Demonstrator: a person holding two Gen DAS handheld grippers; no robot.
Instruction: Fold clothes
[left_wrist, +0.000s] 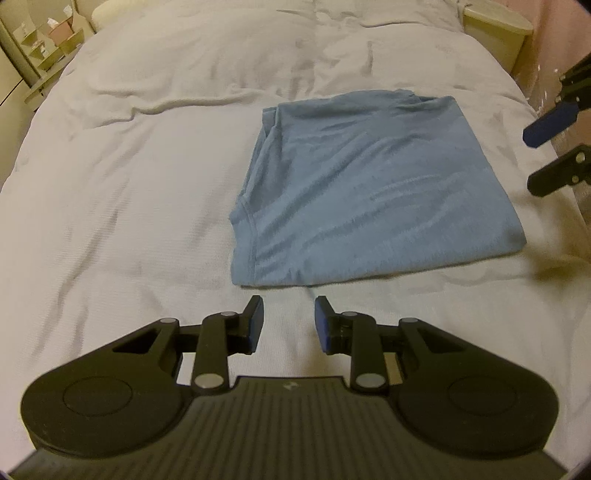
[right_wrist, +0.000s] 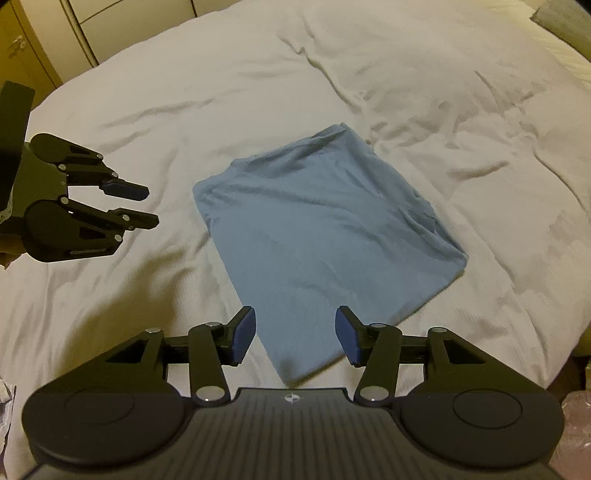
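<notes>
Blue folded shirt (left_wrist: 354, 192) lies on white bedding (left_wrist: 129, 184), both grippers apart.

The blue garment (left_wrist: 340, 192) (right_wrist: 317, 236) lay flat on the bed (left_wrist: 129, 184) (right_wrist: 480, 147), folded into a compact, roughly rectangular stack of layers. It was light blue, soft knit, faintly creased. In the left wrist view a stitched hem ran along its 9 o'clock edge, layered folds showing toward 11 o'clock.

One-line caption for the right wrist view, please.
Open right tongs hover over the near corner of a folded blue garment on a white duvet.
</notes>
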